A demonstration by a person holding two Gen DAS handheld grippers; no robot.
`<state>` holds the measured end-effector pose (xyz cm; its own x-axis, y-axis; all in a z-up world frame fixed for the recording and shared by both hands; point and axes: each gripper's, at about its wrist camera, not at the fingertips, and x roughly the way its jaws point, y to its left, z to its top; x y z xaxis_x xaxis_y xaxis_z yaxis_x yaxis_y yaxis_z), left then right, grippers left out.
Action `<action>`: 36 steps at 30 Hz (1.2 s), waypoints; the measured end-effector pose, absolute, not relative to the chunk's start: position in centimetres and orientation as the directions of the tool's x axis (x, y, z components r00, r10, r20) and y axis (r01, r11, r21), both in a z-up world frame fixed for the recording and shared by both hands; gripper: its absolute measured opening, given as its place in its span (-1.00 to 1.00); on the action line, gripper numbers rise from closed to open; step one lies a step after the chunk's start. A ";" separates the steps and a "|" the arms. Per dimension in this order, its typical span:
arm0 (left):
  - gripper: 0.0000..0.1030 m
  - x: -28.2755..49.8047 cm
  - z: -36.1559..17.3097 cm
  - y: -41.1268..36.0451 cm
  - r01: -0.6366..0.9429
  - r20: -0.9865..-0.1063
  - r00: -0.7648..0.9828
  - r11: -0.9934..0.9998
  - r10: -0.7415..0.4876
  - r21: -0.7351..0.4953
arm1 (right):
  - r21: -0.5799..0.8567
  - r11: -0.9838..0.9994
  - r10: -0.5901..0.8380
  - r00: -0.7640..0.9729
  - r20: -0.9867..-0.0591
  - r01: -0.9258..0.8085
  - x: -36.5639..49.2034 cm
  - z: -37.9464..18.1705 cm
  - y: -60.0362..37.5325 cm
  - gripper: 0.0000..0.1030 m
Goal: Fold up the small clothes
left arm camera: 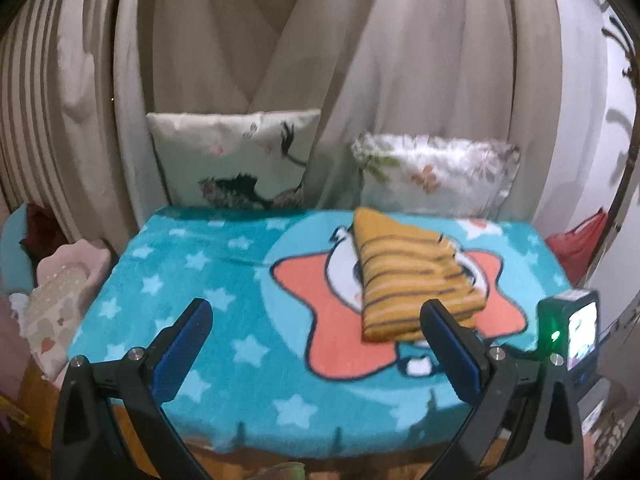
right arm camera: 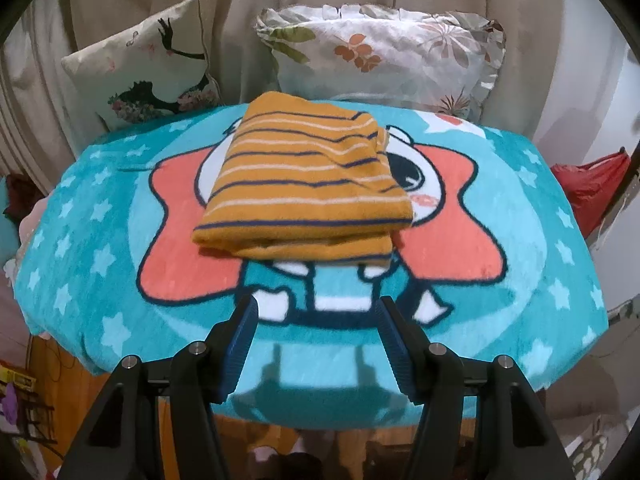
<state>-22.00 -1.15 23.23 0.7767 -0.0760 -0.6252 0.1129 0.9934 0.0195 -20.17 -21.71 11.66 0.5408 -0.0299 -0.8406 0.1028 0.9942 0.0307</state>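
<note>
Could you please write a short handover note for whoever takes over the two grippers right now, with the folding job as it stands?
Left gripper: open, empty, over the blanket, beside the garment.
Right gripper: open, nothing between its pads, short of the garment's near edge.
Striped orange garment: lies folded in a compact stack on the star-print blanket, in front of the two cushions; neither gripper touches it.
Done: this piece looks folded.
Left: perhaps square up the slightly uneven layers; no other clothes to fold are in view.

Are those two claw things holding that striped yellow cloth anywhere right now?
No. Both the left gripper and the right gripper are open and empty; the folded striped garment lies free on the blanket.
</note>
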 end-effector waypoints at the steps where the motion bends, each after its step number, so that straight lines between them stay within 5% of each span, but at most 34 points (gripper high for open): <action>1: 1.00 -21.9 22.9 -1.1 0.110 -0.636 0.769 0.993 -0.066 0.031 | 0.029 0.994 -0.033 0.536 -0.844 0.107 -20.3 11.5 -21.6 0.28; 16: 1.00 -21.0 17.4 2.3 0.083 -0.791 0.610 0.997 -0.055 -0.005 | -0.014 0.992 -0.074 0.501 -0.863 0.122 -21.6 11.1 -19.1 0.30; 36: 1.00 -21.1 15.2 2.9 0.066 -0.837 0.545 0.998 -0.038 -0.002 | -0.080 0.991 -0.122 0.505 -0.854 0.104 -21.3 11.8 -17.2 0.36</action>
